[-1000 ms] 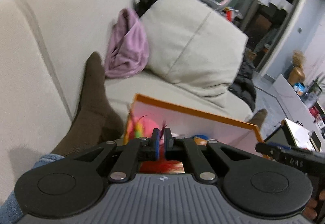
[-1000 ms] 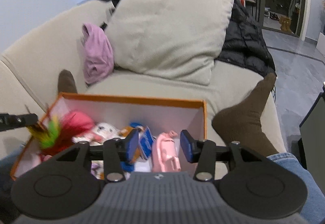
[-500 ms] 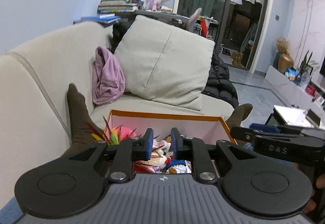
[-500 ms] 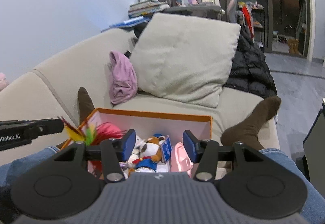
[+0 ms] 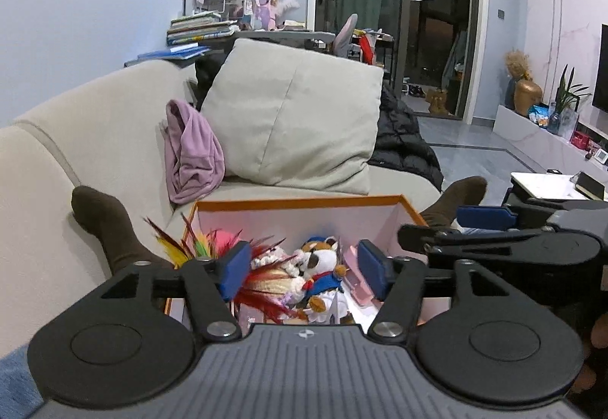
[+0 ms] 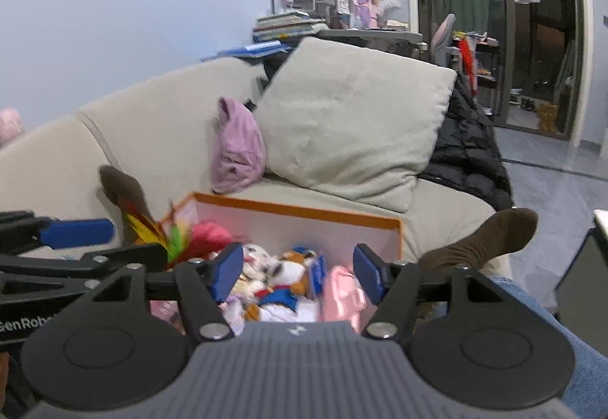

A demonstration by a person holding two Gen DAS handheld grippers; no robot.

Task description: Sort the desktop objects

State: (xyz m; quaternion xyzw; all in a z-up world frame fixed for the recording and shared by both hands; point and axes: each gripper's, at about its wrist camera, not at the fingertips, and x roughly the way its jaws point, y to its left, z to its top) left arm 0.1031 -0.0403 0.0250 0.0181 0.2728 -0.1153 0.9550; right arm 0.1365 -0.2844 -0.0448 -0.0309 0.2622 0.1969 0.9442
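The orange box (image 5: 304, 199), pale pink inside, sits on the person's lap on a beige sofa (image 5: 95, 122), between two brown-socked feet, and holds the things to sort. Both tongs hang above its near edge with nothing between their blue pads: the left tongs (image 5: 304, 269) are opening and already stand wide, and the right tongs (image 6: 294, 270) are opening too, a little less spread.

In the left wrist view the plush toy (image 5: 321, 269) in a blue outfit lies at the box's centre. It looks soft and light, likely to squash under the pads — a pinch across the body should hold better than one on a limb. At nine o'clock from it the feather toy (image 5: 197, 242) fans out red, yellow and green. Its plumes look flimsy and would probably slip or bend, so the base where they gather is the place to take it. At three o'clock lies a pink plastic item (image 5: 355, 280), smooth and stiff by its look — possibly slippery.
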